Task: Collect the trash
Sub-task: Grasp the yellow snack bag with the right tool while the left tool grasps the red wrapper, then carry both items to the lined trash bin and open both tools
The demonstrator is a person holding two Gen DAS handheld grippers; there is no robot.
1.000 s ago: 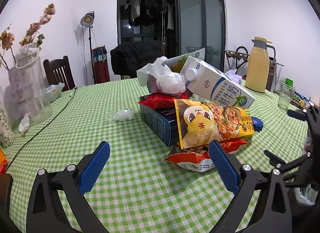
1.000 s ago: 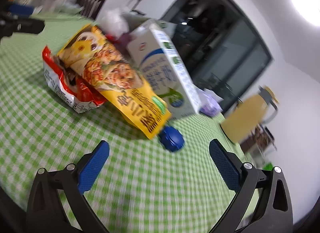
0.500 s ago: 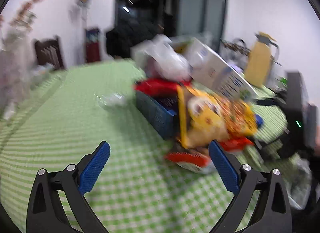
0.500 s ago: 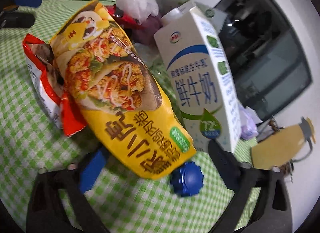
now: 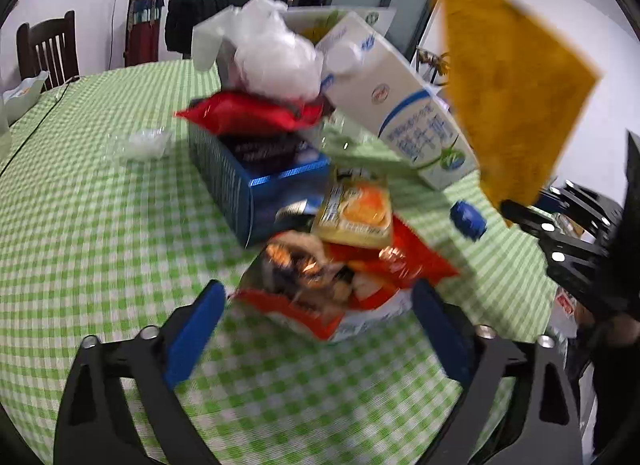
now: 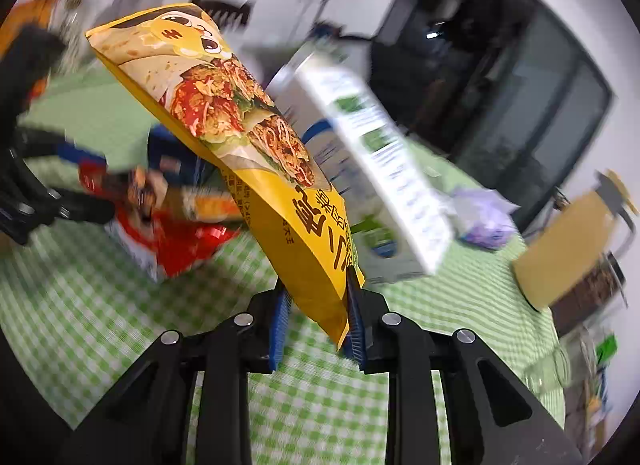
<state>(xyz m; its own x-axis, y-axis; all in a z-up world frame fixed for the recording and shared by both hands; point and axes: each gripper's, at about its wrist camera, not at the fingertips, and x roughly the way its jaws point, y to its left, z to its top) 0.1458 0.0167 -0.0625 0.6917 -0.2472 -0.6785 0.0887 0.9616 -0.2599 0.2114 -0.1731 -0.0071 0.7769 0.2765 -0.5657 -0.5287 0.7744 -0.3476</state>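
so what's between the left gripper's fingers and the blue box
In the left wrist view, the torn red snack bag lies between the open left gripper and the blue box.

Your yellow snack bag (image 6: 256,169) hides part of the milk carton (image 6: 384,193) and the blue box (image 6: 168,149) behind it in the right wrist view, and its lower corner is buried between the jaws, so you cannot see the pads' contact. The carton's print smears into streaks there. In the left wrist view the same bag is only a blurred orange sheet, with no artwork readable. The red wrapper (image 5: 344,285) on the table (image 5: 80,225) is too blurred to read its label.
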